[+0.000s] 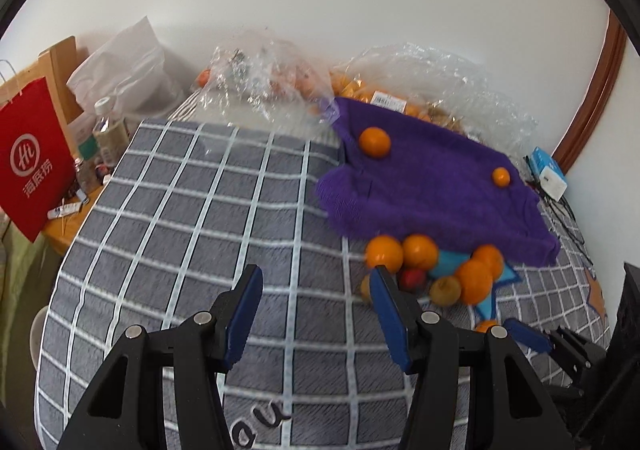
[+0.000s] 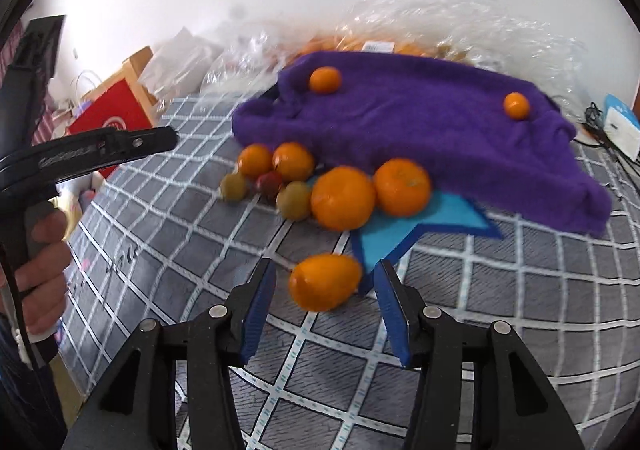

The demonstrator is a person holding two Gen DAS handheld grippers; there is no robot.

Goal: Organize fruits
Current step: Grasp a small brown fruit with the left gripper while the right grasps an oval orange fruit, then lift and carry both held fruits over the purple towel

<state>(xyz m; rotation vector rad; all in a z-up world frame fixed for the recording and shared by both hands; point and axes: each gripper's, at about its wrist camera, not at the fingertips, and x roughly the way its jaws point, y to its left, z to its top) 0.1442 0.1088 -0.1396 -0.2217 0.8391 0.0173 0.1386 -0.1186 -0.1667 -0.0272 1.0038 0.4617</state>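
Note:
A pile of oranges (image 2: 343, 197) with small green fruits (image 2: 295, 200) and a red one (image 2: 269, 181) lies on the grey checked cloth (image 2: 500, 290) in front of a purple knit cloth (image 2: 420, 129). Two small oranges (image 2: 325, 79) sit on the purple cloth. One loose orange (image 2: 324, 282) lies just ahead of my right gripper (image 2: 324, 278), between its open fingers, not clamped. My left gripper (image 1: 316, 282) is open and empty over the checked cloth, left of the pile (image 1: 420, 250). The right gripper's tip shows in the left wrist view (image 1: 528, 334).
Clear plastic bags of fruit (image 1: 400, 89) lie behind the purple cloth by the wall. A red paper bag (image 1: 32, 157), bottles (image 1: 106, 129) and clutter stand at the left. A white box and cables (image 1: 554, 173) lie at the right. A blue star patch (image 2: 420, 226) is under the pile.

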